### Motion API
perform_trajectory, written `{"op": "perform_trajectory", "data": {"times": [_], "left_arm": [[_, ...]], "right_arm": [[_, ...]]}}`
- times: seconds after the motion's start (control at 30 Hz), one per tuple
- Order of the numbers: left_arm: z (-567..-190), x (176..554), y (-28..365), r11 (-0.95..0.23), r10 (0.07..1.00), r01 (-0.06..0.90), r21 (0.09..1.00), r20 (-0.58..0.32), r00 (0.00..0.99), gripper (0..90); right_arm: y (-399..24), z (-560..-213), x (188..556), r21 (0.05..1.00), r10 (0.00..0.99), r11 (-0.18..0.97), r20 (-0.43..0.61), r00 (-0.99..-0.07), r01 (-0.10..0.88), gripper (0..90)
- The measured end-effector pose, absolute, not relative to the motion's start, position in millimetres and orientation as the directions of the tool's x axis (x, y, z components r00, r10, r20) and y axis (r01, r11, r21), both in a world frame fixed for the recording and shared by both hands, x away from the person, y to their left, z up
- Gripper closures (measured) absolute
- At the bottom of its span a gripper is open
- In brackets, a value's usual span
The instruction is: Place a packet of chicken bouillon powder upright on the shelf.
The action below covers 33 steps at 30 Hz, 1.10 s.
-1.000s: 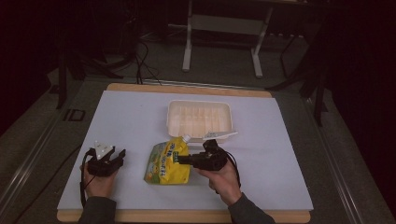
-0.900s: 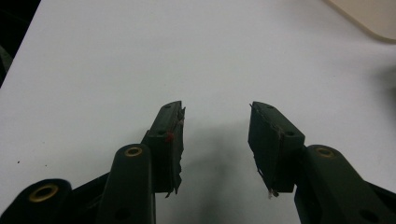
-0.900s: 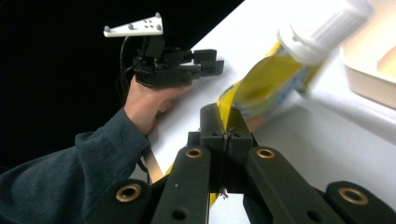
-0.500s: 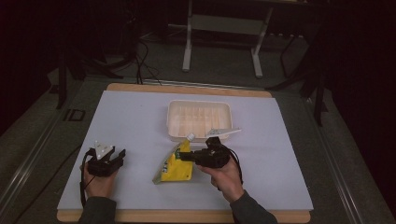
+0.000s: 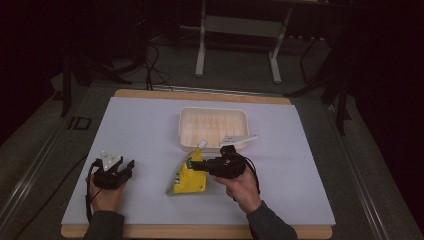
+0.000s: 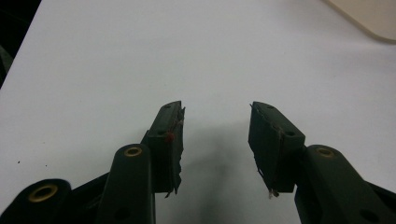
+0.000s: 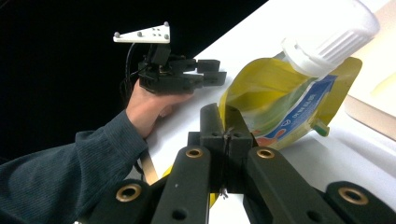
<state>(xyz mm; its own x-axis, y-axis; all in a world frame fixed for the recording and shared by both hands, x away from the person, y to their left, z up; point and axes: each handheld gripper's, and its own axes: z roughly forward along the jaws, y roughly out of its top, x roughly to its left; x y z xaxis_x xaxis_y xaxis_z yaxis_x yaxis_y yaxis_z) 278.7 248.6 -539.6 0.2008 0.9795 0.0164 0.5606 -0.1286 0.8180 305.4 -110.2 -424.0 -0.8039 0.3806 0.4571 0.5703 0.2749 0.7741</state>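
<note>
A yellow spouted pouch (image 5: 187, 178) with a white cap (image 5: 202, 144) stands tipped up on the white mat, just in front of the tray. My right gripper (image 5: 198, 165) comes in from the right and is shut on the pouch's side edge. In the right gripper view the jaws (image 7: 223, 123) meet on the yellow film of the pouch (image 7: 280, 98), with the cap (image 7: 331, 32) above them. My left gripper (image 5: 126, 169) rests low at the mat's left, jaws apart. In the left gripper view nothing lies between its open jaws (image 6: 215, 126).
A cream plastic tray (image 5: 213, 109) sits at the mat's middle back, its corner in the left gripper view (image 6: 369, 16). The white mat (image 5: 145, 125) lies on a wooden board with dark floor around. The left hand and its gripper (image 7: 187, 74) show beyond the pouch.
The pouch lay flat a second ago; it now stands tilted up on its edge in the right gripper, cap toward the tray. The left gripper has not moved.
</note>
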Motion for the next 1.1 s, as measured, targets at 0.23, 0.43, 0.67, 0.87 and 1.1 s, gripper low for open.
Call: {"op": "perform_trajectory", "data": {"times": [0.23, 0.43, 0.67, 0.87, 1.1], "left_arm": [[-539.5, 278.7, 248.6, -0.129, 0.979, 0.561, 0.818, 0.017, 0.201, 54.2], [-539.5, 278.7, 248.6, -0.129, 0.979, 0.561, 0.818, 0.016, 0.201, 54.2], [-539.5, 278.7, 248.7, -0.128, 0.980, 0.561, 0.818, 0.017, 0.200, 53.9], [-539.5, 278.8, 248.9, -0.127, 0.980, 0.560, 0.819, 0.016, 0.199, 53.8], [-539.4, 278.7, 249.2, -0.126, 0.980, 0.561, 0.818, 0.014, 0.199, 53.7]], "right_arm": [[-109.0, -419.7, 306.5, 0.790, 0.372, 0.289, 0.428, -0.824, 0.541, 90.0], [-107.9, -416.6, 306.6, 0.801, 0.364, 0.298, 0.407, -0.838, 0.519, 90.0], [-106.7, -412.7, 305.0, 0.818, 0.360, 0.299, 0.381, -0.851, 0.492, 90.0], [-105.9, -408.8, 303.9, 0.830, 0.356, 0.298, 0.360, -0.862, 0.471, 90.0], [-105.2, -404.2, 302.8, 0.841, 0.352, 0.301, 0.340, -0.872, 0.449, 90.0]]}}
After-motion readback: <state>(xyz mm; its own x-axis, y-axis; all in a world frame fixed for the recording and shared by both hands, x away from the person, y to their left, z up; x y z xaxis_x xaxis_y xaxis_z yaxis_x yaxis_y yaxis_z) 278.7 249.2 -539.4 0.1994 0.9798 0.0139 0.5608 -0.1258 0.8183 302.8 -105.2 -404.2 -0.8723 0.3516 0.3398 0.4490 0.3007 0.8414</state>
